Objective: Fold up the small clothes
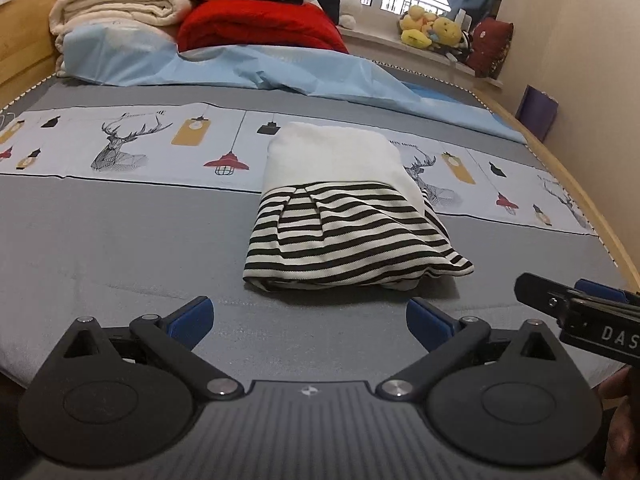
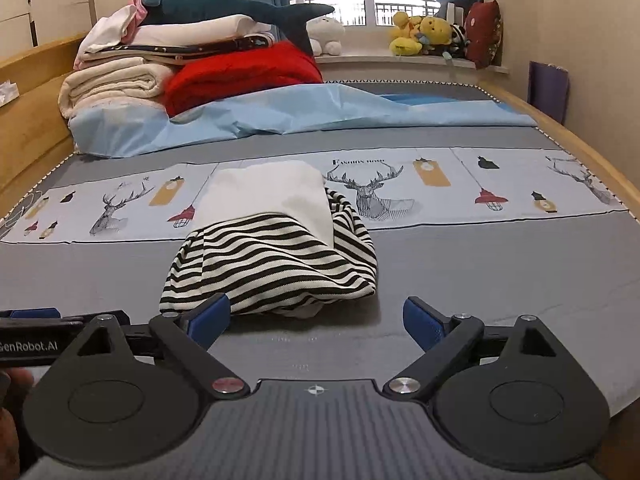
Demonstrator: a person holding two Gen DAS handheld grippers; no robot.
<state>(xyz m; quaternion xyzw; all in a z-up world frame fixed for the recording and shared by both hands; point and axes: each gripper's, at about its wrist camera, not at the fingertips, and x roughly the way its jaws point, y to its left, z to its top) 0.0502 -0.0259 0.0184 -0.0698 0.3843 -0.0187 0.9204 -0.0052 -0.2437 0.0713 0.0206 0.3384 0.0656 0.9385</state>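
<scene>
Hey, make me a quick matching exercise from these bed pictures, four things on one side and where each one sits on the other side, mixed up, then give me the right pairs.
Things:
1. striped garment
2. red blanket
3. yellow plush toys
4. shark plush

Places:
A. on the windowsill
B. on top of the stacked bedding
C. folded on the grey bed cover, just ahead of both open grippers
D. at the head of the bed, beside the cream blankets

Pairs: 1-C, 2-D, 3-A, 4-B
</scene>
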